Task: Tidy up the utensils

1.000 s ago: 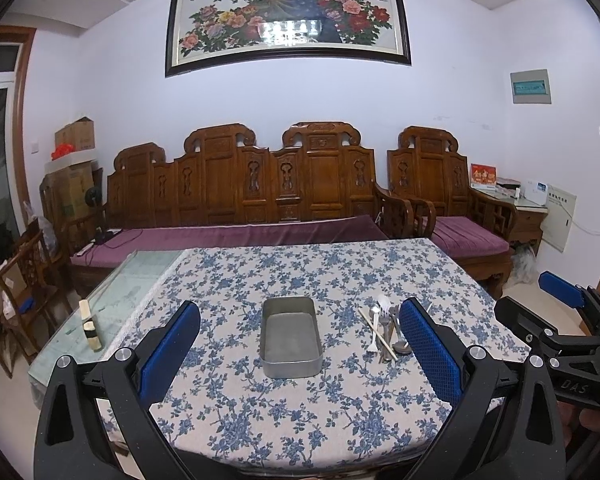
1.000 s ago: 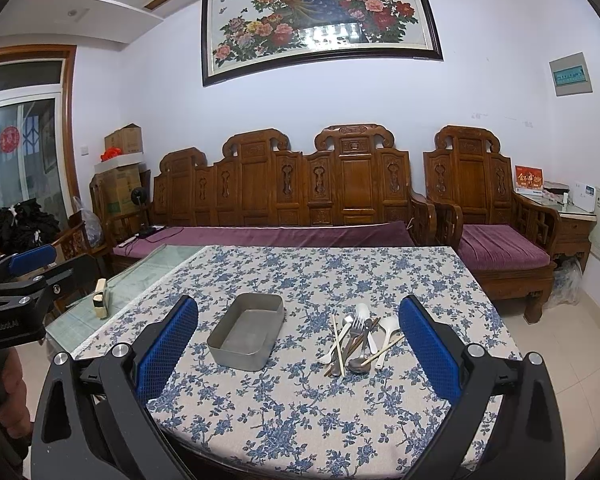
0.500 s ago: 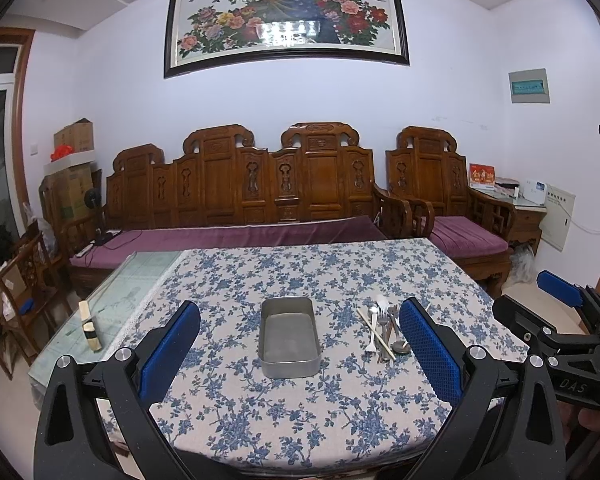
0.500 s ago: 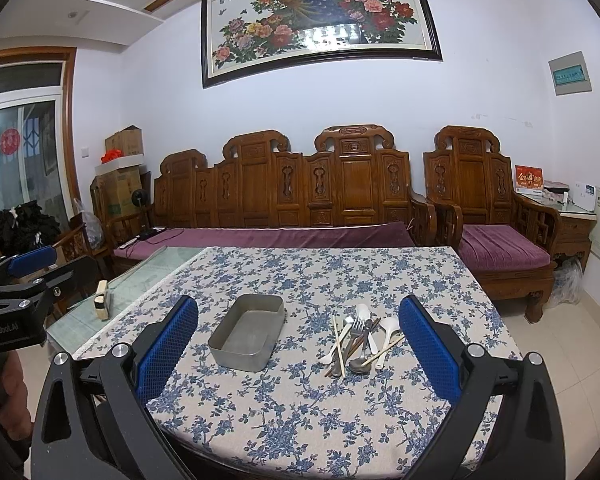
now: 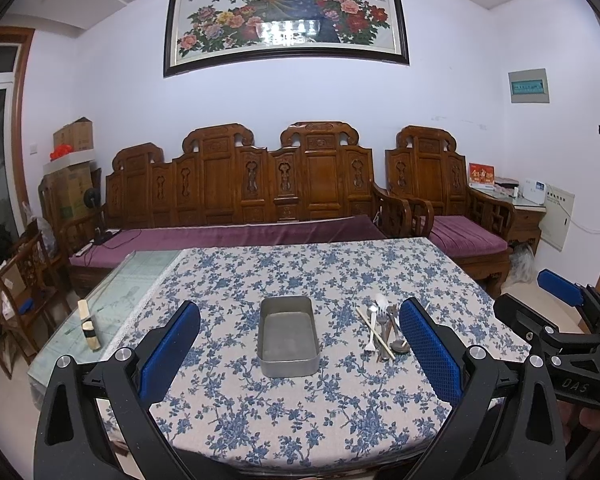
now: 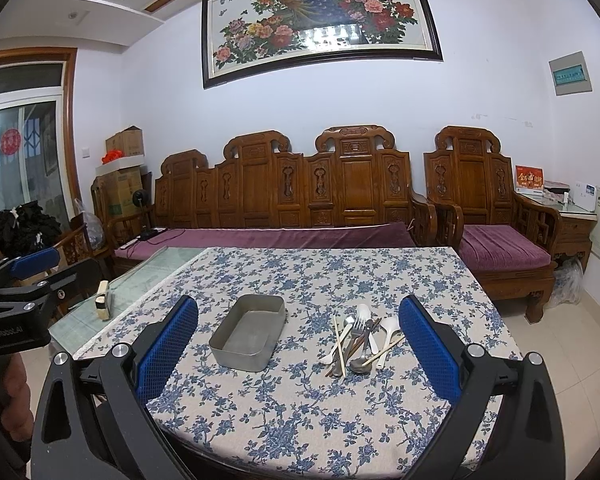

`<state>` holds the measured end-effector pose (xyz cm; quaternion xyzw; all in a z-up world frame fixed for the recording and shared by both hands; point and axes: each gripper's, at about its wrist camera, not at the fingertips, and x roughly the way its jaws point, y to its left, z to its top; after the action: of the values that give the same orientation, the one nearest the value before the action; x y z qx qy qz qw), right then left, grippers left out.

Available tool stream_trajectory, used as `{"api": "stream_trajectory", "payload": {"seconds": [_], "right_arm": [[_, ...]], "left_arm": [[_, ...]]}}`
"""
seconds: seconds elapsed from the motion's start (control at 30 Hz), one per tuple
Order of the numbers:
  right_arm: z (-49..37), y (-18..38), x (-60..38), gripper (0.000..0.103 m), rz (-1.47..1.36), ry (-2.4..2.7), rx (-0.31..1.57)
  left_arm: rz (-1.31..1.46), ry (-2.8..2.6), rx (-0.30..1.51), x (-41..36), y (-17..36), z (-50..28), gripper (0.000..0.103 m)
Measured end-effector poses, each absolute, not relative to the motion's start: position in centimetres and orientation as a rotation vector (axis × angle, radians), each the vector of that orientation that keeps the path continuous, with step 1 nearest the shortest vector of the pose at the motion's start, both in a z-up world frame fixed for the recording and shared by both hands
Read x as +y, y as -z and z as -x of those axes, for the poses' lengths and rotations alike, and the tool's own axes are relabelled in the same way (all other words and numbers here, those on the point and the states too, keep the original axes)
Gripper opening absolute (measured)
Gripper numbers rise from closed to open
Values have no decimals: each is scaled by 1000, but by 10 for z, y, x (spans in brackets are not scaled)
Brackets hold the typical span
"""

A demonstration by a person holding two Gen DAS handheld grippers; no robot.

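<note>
An empty grey metal tray (image 5: pixel 288 336) (image 6: pixel 249 336) sits on the blue floral tablecloth (image 5: pixel 292 412) (image 6: pixel 300 412). To its right lies a pile of utensils (image 5: pixel 384 330) (image 6: pixel 362 340): metal fork and spoons, white plastic spoons, wooden chopsticks. My left gripper (image 5: pixel 300 344) is open and empty, held before the table's near edge. My right gripper (image 6: pixel 298 344) is open and empty, also short of the table. Each gripper shows at the edge of the other's view.
A small wooden block with a dark band (image 5: pixel 89 326) (image 6: pixel 102 300) stands on the bare glass strip at the table's left. A carved wooden sofa (image 5: pixel 260 200) with purple cushions stands behind the table, an armchair (image 6: pixel 488 220) at the right.
Both grippers have barely shifted. Nothing on the table has moved.
</note>
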<state>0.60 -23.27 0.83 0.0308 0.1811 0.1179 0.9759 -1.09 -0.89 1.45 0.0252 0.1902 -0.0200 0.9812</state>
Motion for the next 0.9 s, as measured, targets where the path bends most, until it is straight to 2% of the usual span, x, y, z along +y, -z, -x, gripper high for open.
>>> {"api": "stream_trajectory", "payload": {"seconds": [0.53,0.67,0.9], "right_arm": [[-8,-6,-233,101,-60,-238,368],[-12,-11,-232,101,-60,-237,385],[-39,13,-234,99,-41,-235,448]], "left_arm": [[-55,42,392,-11,-12,9,97],[-55,54,422,-11,-2,0,97],[-42,70,491,-7,26,-29,97]]}}
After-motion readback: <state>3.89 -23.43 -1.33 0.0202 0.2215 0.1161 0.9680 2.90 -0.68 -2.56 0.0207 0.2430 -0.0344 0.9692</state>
